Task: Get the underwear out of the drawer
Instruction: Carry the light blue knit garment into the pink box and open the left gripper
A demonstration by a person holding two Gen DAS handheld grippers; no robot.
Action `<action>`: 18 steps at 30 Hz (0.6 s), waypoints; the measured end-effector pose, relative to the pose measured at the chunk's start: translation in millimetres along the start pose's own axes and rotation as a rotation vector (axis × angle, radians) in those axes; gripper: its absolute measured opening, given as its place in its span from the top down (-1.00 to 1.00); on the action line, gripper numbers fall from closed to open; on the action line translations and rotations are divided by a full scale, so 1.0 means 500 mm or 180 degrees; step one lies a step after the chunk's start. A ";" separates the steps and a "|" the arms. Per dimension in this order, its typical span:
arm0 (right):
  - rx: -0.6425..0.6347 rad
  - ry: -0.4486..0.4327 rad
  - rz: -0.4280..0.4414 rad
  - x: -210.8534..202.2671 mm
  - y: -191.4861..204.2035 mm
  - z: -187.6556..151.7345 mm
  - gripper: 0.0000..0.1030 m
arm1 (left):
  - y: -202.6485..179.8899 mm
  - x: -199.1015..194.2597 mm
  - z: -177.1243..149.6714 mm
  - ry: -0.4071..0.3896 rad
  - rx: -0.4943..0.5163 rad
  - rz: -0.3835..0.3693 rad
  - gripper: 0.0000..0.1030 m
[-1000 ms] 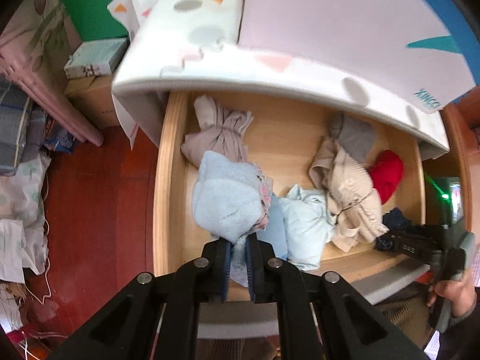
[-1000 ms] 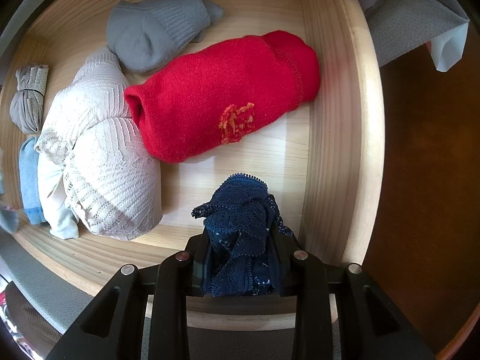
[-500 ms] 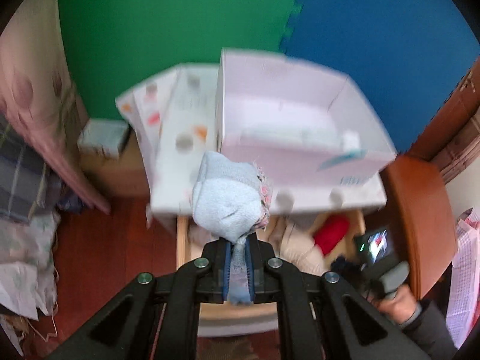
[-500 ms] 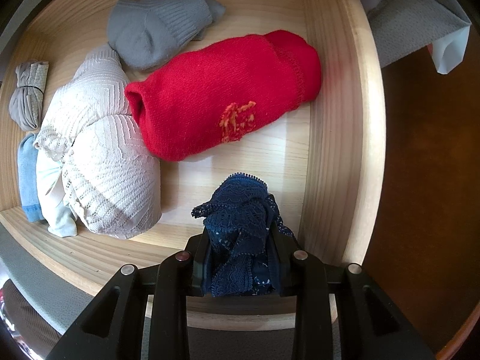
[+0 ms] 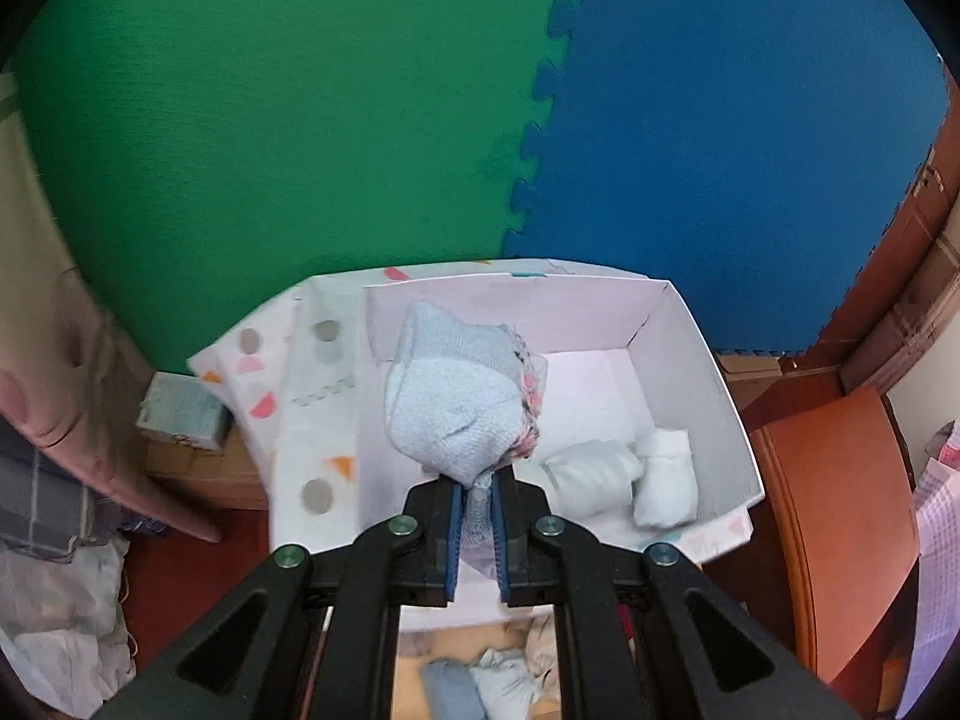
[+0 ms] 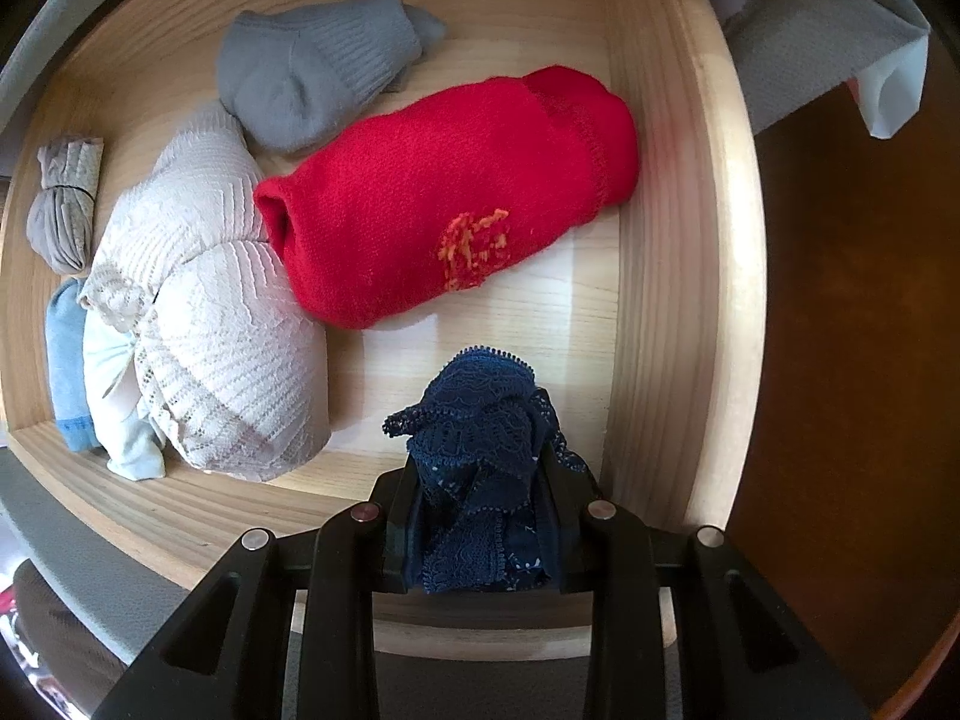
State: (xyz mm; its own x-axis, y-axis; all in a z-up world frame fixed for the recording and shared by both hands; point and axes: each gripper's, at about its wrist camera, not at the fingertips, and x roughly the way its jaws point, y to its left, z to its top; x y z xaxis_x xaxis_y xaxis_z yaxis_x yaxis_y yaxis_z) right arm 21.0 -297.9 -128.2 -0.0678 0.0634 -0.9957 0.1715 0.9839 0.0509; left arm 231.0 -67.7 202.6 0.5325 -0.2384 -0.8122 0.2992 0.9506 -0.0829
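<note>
Left gripper (image 5: pixel 478 531) has lifted its light-blue bundle (image 5: pixel 459 408) clear of the drawer (image 6: pixel 666 276); jaws clamped on it, white box (image 5: pixel 690 348) now ahead. Right gripper (image 6: pixel 480 525) hasn't moved, pinching navy lace underwear (image 6: pixel 480 420) above the drawer's near-right corner. Drop-off looks next.

wooden drawer (image 6: pixel 666 276) holds red bundle (image 6: pixel 444 204), grey sock (image 6: pixel 312 84).
</note>
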 end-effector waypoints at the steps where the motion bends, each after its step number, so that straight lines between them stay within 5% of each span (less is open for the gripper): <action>1: -0.0002 -0.0004 0.0009 -0.001 -0.001 -0.001 0.42 | -0.006 0.019 0.009 0.0029 0.0010 0.0023 0.84; 8: -0.0010 -0.0012 0.0039 -0.006 -0.005 -0.001 0.41 | -0.032 0.169 0.004 0.0464 0.0001 0.0091 0.84; 15: -0.0022 -0.0004 0.0103 -0.018 -0.017 0.007 0.41 | -0.011 0.231 -0.024 0.0688 -0.0139 0.0187 0.72; 17: -0.0034 0.0012 0.0098 -0.019 -0.015 0.009 0.41 | -0.006 0.231 -0.028 0.0696 -0.0140 0.0290 0.24; 18: -0.0035 0.0016 0.0095 -0.019 -0.015 0.010 0.41 | -0.004 0.229 -0.028 0.0688 -0.0146 0.0313 0.16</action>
State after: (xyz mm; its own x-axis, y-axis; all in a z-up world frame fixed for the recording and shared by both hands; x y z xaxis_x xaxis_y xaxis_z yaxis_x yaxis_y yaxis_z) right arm 25.5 -306.7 -119.6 -0.0677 0.0936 -0.9933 0.1626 0.9833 0.0815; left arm 280.2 -93.9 101.8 0.3738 -0.1008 -0.9220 0.2154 0.9763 -0.0194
